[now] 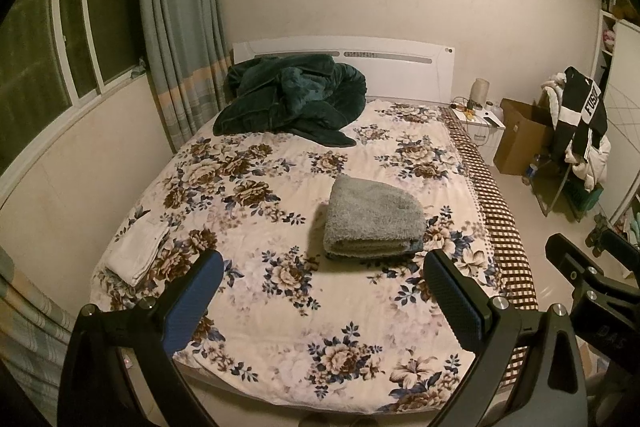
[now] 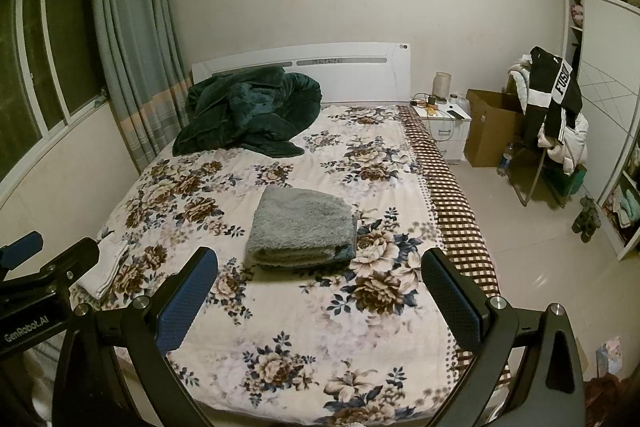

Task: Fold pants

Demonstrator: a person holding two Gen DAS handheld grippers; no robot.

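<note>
Left gripper (image 1: 324, 301): jaws spread wide, gripping nothing, raised over the near end of the bed; it also shows at the left edge of the right wrist view (image 2: 24, 251).
Right gripper (image 2: 320, 297): jaws spread wide, empty, held beside the left one; its fingers show at the right edge of the left wrist view (image 1: 592, 251).
Pants (image 1: 374, 217): a grey folded bundle lying on the bed ahead of both grippers, well apart from the fingertips, a little right of centre in the left view and left of centre (image 2: 304, 229) in the right view.
Pants texture: thick, fuzzy pile; stacked layers show along the near edge, top surface rounded at the far corners.
Finger pads (image 1: 192, 303): blue, finely dimpled, set in black frames.
Bedspread (image 1: 280, 339): soft cream fabric with brown and blue flowers, a checked brown border on its right side.
White cloth (image 1: 140, 253): flat folded piece at the bed's left edge.
Green blanket (image 1: 292, 99): dark plush heap against the white headboard (image 1: 400, 67).
</note>
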